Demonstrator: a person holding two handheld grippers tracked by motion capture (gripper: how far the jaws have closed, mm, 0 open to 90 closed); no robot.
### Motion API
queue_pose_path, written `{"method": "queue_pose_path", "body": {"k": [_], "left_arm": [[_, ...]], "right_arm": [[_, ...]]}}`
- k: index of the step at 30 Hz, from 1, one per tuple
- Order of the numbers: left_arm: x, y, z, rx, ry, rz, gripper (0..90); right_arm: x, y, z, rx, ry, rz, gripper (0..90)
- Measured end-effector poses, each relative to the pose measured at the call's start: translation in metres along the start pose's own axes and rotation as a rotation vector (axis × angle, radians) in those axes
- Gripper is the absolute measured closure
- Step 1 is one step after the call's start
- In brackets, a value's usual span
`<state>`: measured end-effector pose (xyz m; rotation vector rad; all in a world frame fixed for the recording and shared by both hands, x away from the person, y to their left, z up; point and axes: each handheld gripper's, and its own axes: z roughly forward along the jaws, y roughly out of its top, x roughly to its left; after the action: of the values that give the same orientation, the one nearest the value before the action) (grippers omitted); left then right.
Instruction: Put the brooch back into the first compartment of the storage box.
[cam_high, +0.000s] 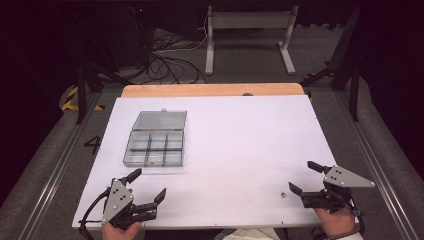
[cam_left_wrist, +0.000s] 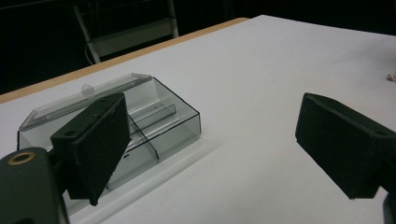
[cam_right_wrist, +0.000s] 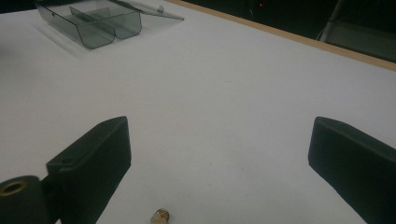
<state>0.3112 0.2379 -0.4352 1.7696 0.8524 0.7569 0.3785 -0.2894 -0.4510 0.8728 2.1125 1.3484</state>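
Observation:
A clear plastic compartment box (cam_high: 155, 148) lies on the left half of the white board, its lid (cam_high: 160, 120) open toward the far side. A tiny beige piece (cam_high: 283, 195) rests near the front right. My left gripper (cam_high: 147, 185) is open at the front left, just short of the box, holding nothing. My right gripper (cam_high: 301, 176) is open at the front right, with the piece just left of its lower jaw. In the left gripper view the box (cam_left_wrist: 154, 121) sits behind the left jaw. In the right gripper view the piece (cam_right_wrist: 160, 216) lies low, beside the left jaw; the box (cam_right_wrist: 93, 21) is far off.
The white board (cam_high: 235, 145) covers a wooden table whose far edge (cam_high: 212, 90) shows bare wood. Behind the table stand a grey metal frame (cam_high: 250, 35) and loose cables (cam_high: 170, 62) on the floor. Metal rails (cam_high: 55, 170) run along both sides.

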Motion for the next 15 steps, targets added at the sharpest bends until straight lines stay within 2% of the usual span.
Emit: {"method": "queue_pose_path", "body": {"k": [15], "left_arm": [[-0.0011, 0.0046, 0.0015, 0.012, -0.013, -0.011, 10.7]], "right_arm": [[-0.0019, -0.0003, -0.0002, -0.003, -0.003, 0.008, 6.5]]}}
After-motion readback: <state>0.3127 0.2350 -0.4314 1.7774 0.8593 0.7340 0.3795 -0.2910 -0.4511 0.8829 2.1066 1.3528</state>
